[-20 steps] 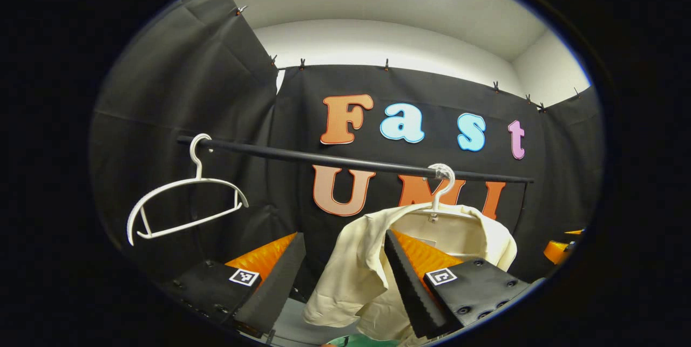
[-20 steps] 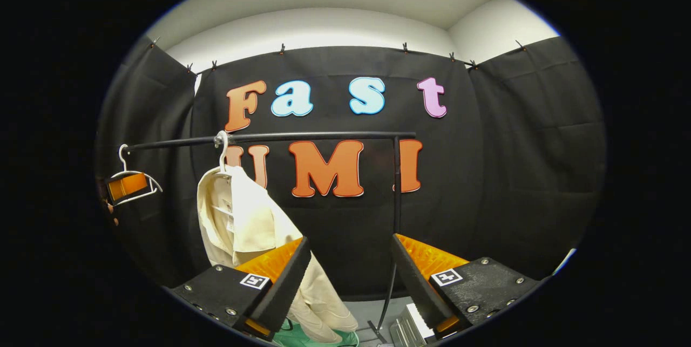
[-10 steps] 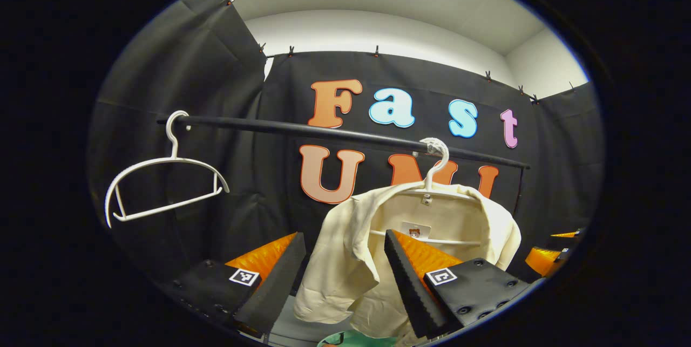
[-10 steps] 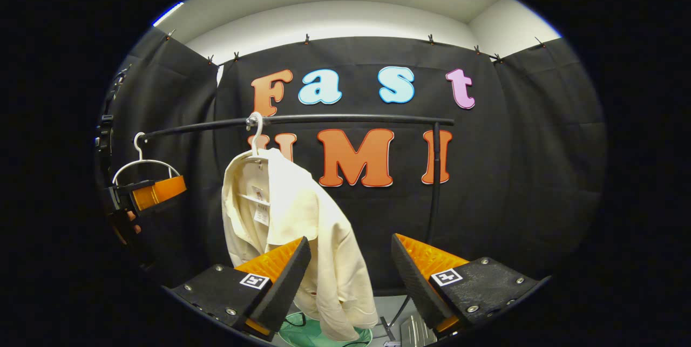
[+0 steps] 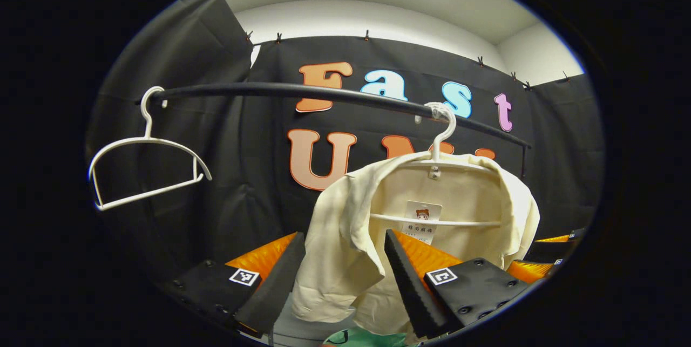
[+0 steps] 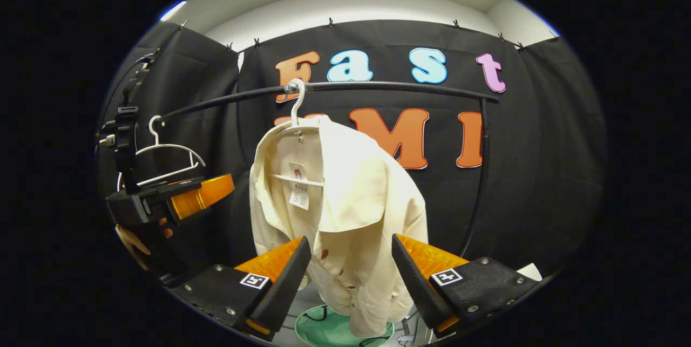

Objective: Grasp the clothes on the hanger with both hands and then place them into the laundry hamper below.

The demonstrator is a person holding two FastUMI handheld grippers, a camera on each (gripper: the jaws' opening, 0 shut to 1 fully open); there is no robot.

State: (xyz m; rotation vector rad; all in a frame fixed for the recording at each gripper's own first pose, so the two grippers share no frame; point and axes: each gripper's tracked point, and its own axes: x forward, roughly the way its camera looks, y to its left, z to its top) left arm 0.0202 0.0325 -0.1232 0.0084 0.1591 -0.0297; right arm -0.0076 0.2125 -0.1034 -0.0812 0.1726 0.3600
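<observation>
A cream shirt [image 5: 448,212] [image 6: 345,201] hangs on a white hanger [image 5: 440,136] [image 6: 294,104] from the black rail [image 5: 302,90] [image 6: 378,86]. My left gripper [image 5: 343,274] is open, its fingers framing the shirt's left shoulder and sleeve without touching it. My right gripper [image 6: 351,277] is open too, with the shirt's lower front between and beyond its fingers. The green hamper [image 6: 334,328] [image 5: 361,338] sits below the shirt. The left gripper [image 6: 178,201], held by a hand, also shows at the left of the right gripper view.
An empty white hanger [image 5: 146,163] [image 6: 164,158] hangs at the rail's left end. The rail's upright post [image 6: 478,174] stands right of the shirt. Black cloth walls close the booth behind and at both sides.
Both grippers have moved closer to the shirt, which looks larger and more centred in both views. Both stay open. The hamper shows more in the right gripper view.
</observation>
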